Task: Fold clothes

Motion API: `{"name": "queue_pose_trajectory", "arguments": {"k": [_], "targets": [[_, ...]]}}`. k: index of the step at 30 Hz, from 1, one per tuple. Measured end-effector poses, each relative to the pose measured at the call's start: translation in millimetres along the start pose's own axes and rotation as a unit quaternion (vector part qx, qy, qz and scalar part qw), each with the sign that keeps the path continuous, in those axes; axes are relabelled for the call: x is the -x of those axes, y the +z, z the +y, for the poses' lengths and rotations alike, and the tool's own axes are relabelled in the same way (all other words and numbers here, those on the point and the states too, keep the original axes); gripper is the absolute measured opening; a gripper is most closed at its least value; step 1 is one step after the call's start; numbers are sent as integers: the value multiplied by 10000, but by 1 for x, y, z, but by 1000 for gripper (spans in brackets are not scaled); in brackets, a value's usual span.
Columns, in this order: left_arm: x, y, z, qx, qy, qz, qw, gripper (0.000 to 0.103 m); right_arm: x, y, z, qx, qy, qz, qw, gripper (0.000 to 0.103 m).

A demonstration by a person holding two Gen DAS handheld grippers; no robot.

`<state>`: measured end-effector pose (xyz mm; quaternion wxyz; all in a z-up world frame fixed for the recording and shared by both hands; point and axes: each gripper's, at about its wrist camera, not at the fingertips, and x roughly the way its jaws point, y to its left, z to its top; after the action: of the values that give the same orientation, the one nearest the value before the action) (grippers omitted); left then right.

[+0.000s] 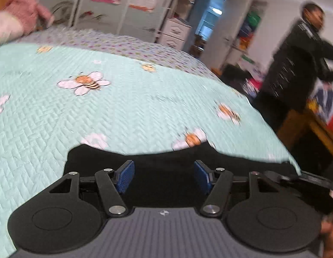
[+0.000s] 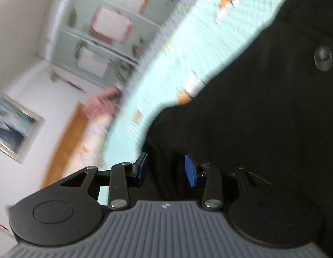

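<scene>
A black garment (image 1: 166, 157) lies at the near edge of a mint quilt with bee prints (image 1: 102, 111). In the left wrist view my left gripper (image 1: 164, 176) hovers over it, open, the blue pads (image 1: 125, 175) wide apart and pressing on nothing. The right wrist view is tilted, and the black garment (image 2: 263, 107) fills its right half, with a round dark button (image 2: 323, 58) showing. My right gripper (image 2: 166, 169) has its jaws apart with a ridge of black cloth between them. The blue pads (image 2: 191, 171) stand clear of the cloth.
A person in dark clothes (image 1: 295, 64) stands beyond the bed's right side, next to wooden furniture (image 1: 306, 126). A pink plush toy (image 1: 26, 10) lies at the bed's far left. Wardrobe doors (image 1: 123, 6) and drawers line the back wall. A framed picture (image 2: 11, 129) hangs on the wall.
</scene>
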<state>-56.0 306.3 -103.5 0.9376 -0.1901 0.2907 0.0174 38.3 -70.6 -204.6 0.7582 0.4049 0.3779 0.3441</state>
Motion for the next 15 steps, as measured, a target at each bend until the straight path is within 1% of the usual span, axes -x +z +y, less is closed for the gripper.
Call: {"name": "queue_pose_trajectory", "arguments": {"k": [1, 3, 5, 6, 7, 9, 10, 11, 12, 13, 15], "targets": [[-5, 6, 6, 125, 12, 22, 9999, 63, -4, 2, 8, -44, 234, 53, 9997, 43], [-15, 14, 18, 302, 20, 119, 9995, 63, -17, 6, 25, -106, 658, 190, 9976, 51], [-27, 17, 29, 450, 10, 274, 9986, 63, -43, 7, 45, -82, 931, 437, 9947, 61], [-34, 16, 35, 616, -52, 391, 9973, 64, -57, 6, 53, -50, 1013, 593, 9931, 63], [-39, 13, 41, 788, -74, 492, 9957, 64, -68, 4, 54, 4, 879, 725, 9935, 66], [-48, 5, 56, 1065, -95, 767, 9913, 64, -87, 0, 44, 145, 259, 945, 9951, 66], [-50, -1, 59, 1072, -110, 824, 9908, 63, -96, -2, 39, 215, -52, 1054, 9942, 64], [-52, -7, 61, 1080, -125, 881, 9902, 63, -95, -3, 29, 141, -197, 1068, 9940, 37], [-54, -12, 64, 1086, -141, 936, 9896, 63, -88, -4, 15, -49, -208, 1008, 9947, 13], [-49, -14, 62, 1045, -184, 907, 9902, 63, -81, -5, 0, -239, -220, 948, 9950, 0], [-43, -15, 58, 951, -217, 933, 9908, 63, -66, -8, -28, -618, -243, 826, 9944, 0]]}}
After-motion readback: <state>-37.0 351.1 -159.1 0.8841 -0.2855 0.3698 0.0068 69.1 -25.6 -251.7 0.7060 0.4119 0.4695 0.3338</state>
